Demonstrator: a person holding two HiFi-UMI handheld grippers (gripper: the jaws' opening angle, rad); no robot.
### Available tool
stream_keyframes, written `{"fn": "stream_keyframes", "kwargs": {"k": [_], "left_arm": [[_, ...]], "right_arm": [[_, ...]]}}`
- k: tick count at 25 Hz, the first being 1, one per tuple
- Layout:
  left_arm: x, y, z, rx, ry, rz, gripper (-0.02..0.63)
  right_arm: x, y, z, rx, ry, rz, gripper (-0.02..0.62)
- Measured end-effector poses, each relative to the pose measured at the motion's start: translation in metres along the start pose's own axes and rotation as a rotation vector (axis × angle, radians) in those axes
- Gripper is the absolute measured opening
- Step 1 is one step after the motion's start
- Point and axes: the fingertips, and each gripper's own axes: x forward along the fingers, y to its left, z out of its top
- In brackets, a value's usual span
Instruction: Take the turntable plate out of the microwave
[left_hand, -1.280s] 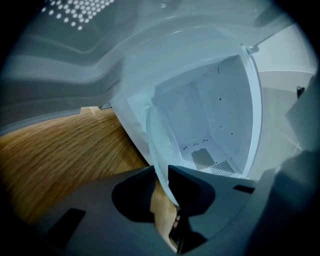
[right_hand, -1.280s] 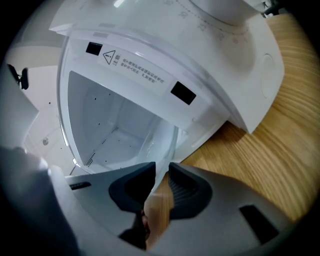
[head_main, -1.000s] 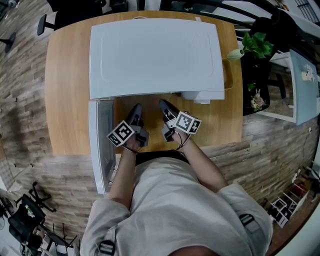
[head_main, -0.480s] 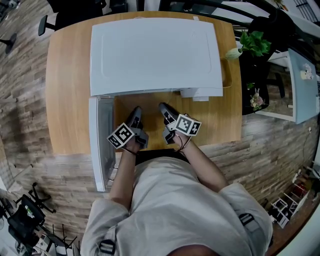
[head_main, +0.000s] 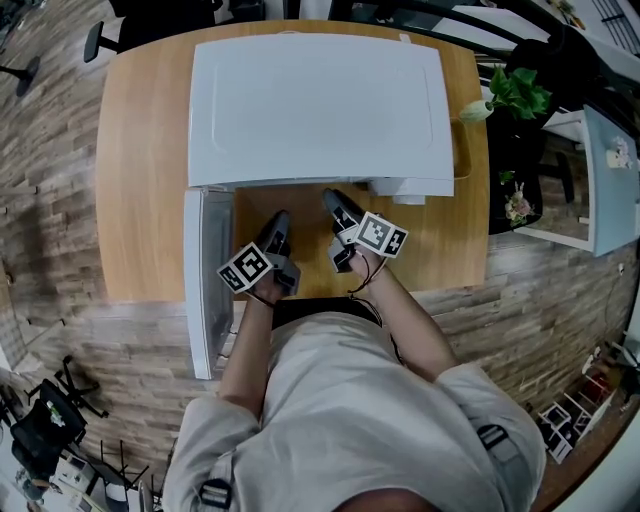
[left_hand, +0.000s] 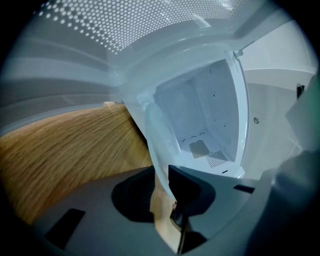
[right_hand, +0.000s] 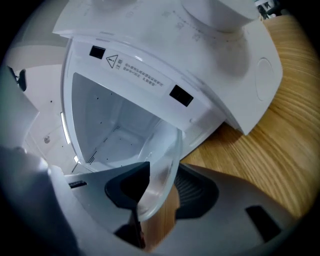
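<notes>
Just outside the open cavity (right_hand: 112, 125), the clear round glass turntable plate (right_hand: 161, 167) spans the gap between both tools. The left gripper (left_hand: 162, 192) pinches the plate's left rim between its dark jaws. The right gripper (right_hand: 160, 200) has the right rim between its jaws, which are opening, with a gap showing at one pad. Both forearms reach side by side, tools aimed far and slightly down at the boxy white microwave (head_main: 318, 105). Its door (head_main: 205, 290) swings out left over the round-cornered wooden table (head_main: 140, 180).

The microwave (head_main: 320, 105) sits on the tabletop (head_main: 140, 200), door (head_main: 205, 280) open at left, plate (left_hand: 155, 145) before its opening, plant (head_main: 515, 90) to the right.
</notes>
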Motion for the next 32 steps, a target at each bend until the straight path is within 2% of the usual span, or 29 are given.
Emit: {"fn": "stream_keyframes", "kwargs": {"k": [4,6,8,11,15,25,32], "left_arm": [[0.002,0.002,0.008,0.070,-0.005,0.033,0.131],[0.008,0.001,0.017,0.054,-0.038,0.027,0.181],[0.016,-0.001,0.025,0.053,-0.051,0.015,0.189],[0.024,-0.001,0.033,0.073,-0.048,0.020,0.181],[0.026,0.002,0.037,0.046,-0.064,0.014,0.124],[0.010,-0.003,0.026,-0.007,-0.076,-0.002,0.107],[-0.002,-0.002,0.016,0.013,-0.065,0.010,0.112]], "right_arm": [[0.009,0.000,0.005,-0.009,0.010,-0.004,0.143],[0.011,-0.002,0.008,-0.010,0.006,-0.001,0.132],[0.013,-0.002,0.008,-0.005,0.001,0.006,0.129],[0.015,0.000,0.007,-0.001,0.000,0.018,0.126],[0.015,0.000,0.007,0.001,0.008,0.024,0.123],[0.000,0.007,0.000,-0.039,0.027,0.056,0.109],[-0.013,0.003,-0.012,-0.049,0.030,0.041,0.112]]}}
